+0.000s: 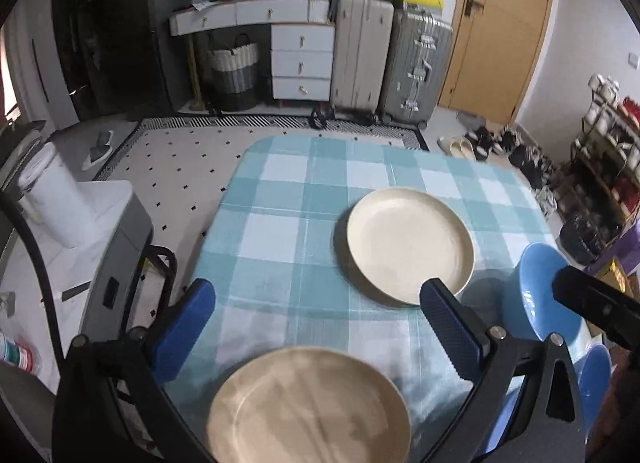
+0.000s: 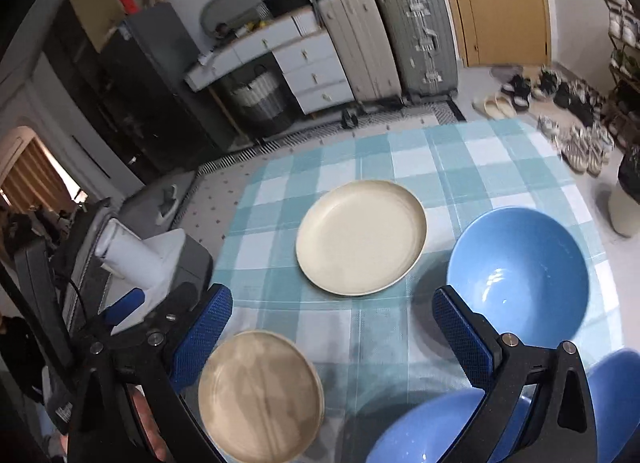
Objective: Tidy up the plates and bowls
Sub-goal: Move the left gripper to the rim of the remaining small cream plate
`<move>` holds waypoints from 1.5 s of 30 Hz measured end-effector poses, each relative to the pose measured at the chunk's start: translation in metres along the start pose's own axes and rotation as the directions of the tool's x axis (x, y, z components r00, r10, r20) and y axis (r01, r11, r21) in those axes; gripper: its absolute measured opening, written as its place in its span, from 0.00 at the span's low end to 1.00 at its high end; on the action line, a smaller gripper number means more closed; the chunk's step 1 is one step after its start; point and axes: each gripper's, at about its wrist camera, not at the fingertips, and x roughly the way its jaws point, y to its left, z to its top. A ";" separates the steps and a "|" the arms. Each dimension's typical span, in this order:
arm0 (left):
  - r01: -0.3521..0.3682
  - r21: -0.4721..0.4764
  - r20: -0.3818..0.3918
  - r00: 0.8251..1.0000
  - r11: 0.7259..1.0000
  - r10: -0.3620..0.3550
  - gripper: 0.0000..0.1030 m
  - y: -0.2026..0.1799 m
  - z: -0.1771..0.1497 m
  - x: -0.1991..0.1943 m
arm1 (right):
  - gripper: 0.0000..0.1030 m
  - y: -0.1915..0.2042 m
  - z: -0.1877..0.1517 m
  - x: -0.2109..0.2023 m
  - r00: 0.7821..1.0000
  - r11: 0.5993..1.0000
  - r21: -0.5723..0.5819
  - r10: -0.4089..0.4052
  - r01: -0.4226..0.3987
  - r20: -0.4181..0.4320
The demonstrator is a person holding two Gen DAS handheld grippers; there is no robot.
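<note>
Nearest, the tan plate (image 1: 310, 407) looks rigid, slick, breakable: pinch its rim. Left gripper (image 1: 318, 305) and right gripper (image 2: 332, 309) gape, empty.

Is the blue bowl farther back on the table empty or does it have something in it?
Empty. The blue bowl sits upright, and its bare glossy inside shows only light reflections.
</note>
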 end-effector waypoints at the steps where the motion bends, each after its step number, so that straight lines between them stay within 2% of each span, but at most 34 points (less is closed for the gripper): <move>1: 0.001 0.004 -0.008 1.000 1.000 -0.001 1.00 -0.002 0.003 0.007 | 0.99 -0.002 0.006 0.012 1.000 1.000 0.018 0.000 0.001 -0.019; 7: -0.006 -0.017 -0.069 0.998 1.000 0.005 1.00 -0.003 0.026 0.055 | 0.87 -0.013 0.026 0.066 0.992 0.996 0.091 -0.001 0.012 -0.128; 12: -0.009 -0.053 -0.111 0.994 0.999 0.003 1.00 0.000 0.045 0.091 | 0.86 -0.020 0.056 0.088 0.989 0.996 0.063 -0.059 0.069 -0.137; 14: -0.017 -0.035 -0.129 0.992 0.999 0.012 1.00 -0.005 0.049 0.105 | 0.86 -0.032 0.070 0.105 0.979 0.991 0.098 -0.074 0.094 -0.188; 17: -0.018 -0.018 -0.149 0.989 1.000 0.015 1.00 -0.010 0.053 0.123 | 0.85 -0.053 0.087 0.137 0.952 0.980 0.146 -0.084 0.132 -0.295; 19: -0.002 -0.021 -0.170 0.986 1.000 -0.001 1.00 -0.011 0.054 0.135 | 0.76 -0.056 0.095 0.153 0.932 0.982 0.091 -0.126 0.166 -0.339; 21: 0.023 -0.036 -0.193 0.981 0.999 -0.030 1.00 -0.010 0.055 0.146 | 0.76 -0.062 0.102 0.170 0.912 0.983 0.049 -0.146 0.178 -0.383; 25: 0.041 -0.047 -0.228 0.972 0.998 -0.050 0.99 -0.012 0.054 0.167 | 0.76 -0.078 0.107 0.194 0.885 0.982 0.066 -0.131 0.179 -0.447; 33: 0.038 -0.015 -0.256 0.966 0.999 -0.040 0.99 -0.021 0.052 0.191 | 0.75 -0.096 0.113 0.227 0.856 0.976 0.057 -0.156 0.211 -0.494; 34: 0.036 -0.010 -0.258 0.966 0.999 -0.037 0.99 -0.022 0.051 0.192 | 0.69 -0.098 0.112 0.230 0.850 0.976 0.055 -0.157 0.213 -0.503; 38: 0.038 -0.029 -0.275 0.960 0.999 -0.044 0.98 -0.025 0.049 0.201 | 0.64 -0.105 0.107 0.245 0.830 0.973 0.068 -0.151 0.221 -0.536; 40: 0.035 -0.025 -0.280 0.959 0.999 -0.040 0.98 -0.029 0.049 0.205 | 0.56 -0.107 0.104 0.251 0.818 0.972 0.065 -0.153 0.226 -0.554; 45: 0.044 -0.031 -0.292 0.955 0.999 -0.051 0.91 -0.034 0.047 0.211 | 0.50 -0.106 0.104 0.255 0.825 0.979 0.054 -0.136 0.197 -0.549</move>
